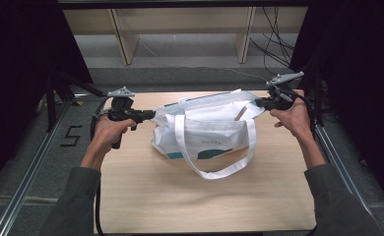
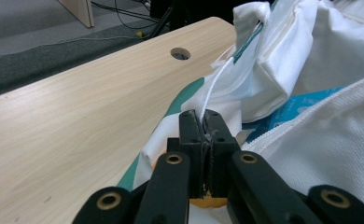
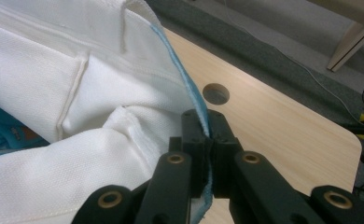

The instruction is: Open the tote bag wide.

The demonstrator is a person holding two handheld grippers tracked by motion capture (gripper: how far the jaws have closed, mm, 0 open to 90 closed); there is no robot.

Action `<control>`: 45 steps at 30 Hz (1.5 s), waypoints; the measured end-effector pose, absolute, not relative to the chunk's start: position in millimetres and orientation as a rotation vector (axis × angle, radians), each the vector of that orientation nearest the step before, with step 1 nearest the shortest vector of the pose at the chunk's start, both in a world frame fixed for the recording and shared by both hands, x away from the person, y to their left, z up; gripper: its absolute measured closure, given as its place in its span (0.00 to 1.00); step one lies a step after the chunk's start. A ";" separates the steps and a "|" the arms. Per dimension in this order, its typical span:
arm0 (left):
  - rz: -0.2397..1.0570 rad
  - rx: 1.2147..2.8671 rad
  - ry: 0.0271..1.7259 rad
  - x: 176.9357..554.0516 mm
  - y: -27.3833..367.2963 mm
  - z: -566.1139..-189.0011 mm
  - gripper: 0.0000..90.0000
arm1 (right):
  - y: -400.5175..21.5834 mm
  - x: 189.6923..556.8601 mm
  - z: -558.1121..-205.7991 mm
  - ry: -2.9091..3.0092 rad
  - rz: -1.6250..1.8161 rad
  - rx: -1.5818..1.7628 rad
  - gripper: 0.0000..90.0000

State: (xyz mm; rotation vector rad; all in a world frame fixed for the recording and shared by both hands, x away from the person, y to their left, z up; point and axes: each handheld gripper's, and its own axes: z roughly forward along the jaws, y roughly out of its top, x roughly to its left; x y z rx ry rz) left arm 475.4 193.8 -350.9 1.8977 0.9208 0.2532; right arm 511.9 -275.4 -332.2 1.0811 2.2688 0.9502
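A white tote bag [image 1: 205, 130] with teal print and long white handles stands on the wooden table [image 1: 145, 196], held at both ends. My left gripper [image 1: 151, 114] is shut on the bag's left rim; in the left gripper view [image 2: 203, 122] the white edge of the tote bag [image 2: 283, 70] runs between the closed jaws. My right gripper [image 1: 257, 102] is shut on the right rim; in the right gripper view [image 3: 207, 128] a blue-lined seam of the tote bag [image 3: 77, 93] is pinched between the jaws. One handle loop [image 1: 214, 169] drapes onto the table toward me.
The table has a round cable hole [image 2: 180, 53] near its far edge [image 3: 216, 93]. Metal rails [image 1: 32, 162] flank the table on both sides. Wooden shelving legs [image 1: 126, 44] and cables [image 1: 273, 44] lie on the floor beyond.
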 end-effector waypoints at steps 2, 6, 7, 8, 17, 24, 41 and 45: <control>0.287 1.895 0.926 475.5 192.3 -350.3 0.97 | -273.1 510.2 -330.3 2.247 0.978 1.115 0.96; 0.284 1.869 0.972 483.1 193.2 -350.0 0.98 | -272.3 499.9 -308.5 2.227 1.049 1.062 0.85; 0.264 1.865 0.984 485.9 194.1 -350.4 0.98 | -272.5 495.9 -301.3 2.242 1.069 1.035 0.84; 0.273 1.861 0.999 486.4 193.3 -350.8 0.98 | -270.4 490.1 -293.6 2.238 1.080 1.034 0.84; 0.270 1.843 1.045 485.2 189.7 -347.8 0.98 | -255.5 474.2 -303.1 2.383 1.133 0.934 0.72; 0.256 1.842 1.038 483.6 187.2 -347.2 0.98 | -238.6 475.8 -329.9 2.509 0.999 0.857 0.92; 0.094 2.168 0.882 438.0 165.3 -370.7 0.77 | -228.6 469.1 -303.7 2.419 1.067 0.868 0.93; 0.078 2.122 0.852 429.3 170.1 -362.0 0.95 | -227.3 461.6 -290.2 2.425 1.062 0.832 0.93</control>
